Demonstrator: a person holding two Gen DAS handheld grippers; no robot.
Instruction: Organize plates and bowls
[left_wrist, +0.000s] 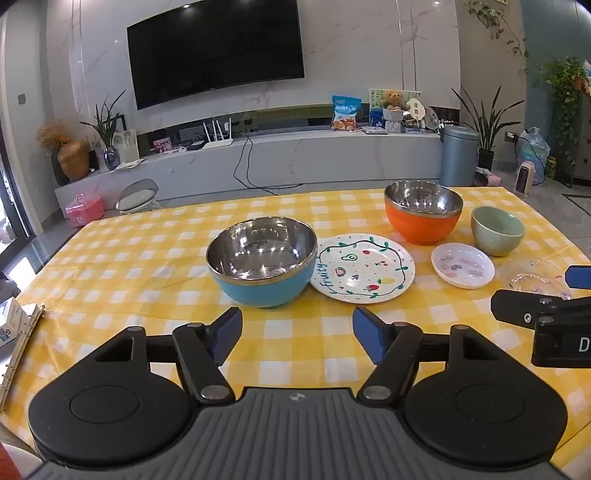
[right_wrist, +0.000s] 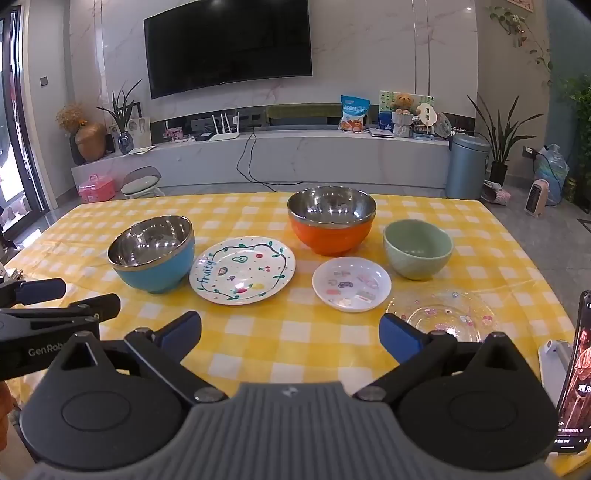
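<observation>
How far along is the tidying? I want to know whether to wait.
Nothing looks done: the blue bowl, orange bowl, green bowl, fruit plate, small plate and glass plate all sit separately. Both the left tongs and the right tongs are open and empty. All stacking remains.

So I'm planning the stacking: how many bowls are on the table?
3: a blue bowl at left beside the fruit-patterned plate, an orange bowl further back, and a green bowl to its right. None looks hidden.

The glass plate (left_wrist: 532, 278) is half hidden behind the other gripper, and the phone (right_wrist: 578, 373) gets cut off (right edge).
</observation>
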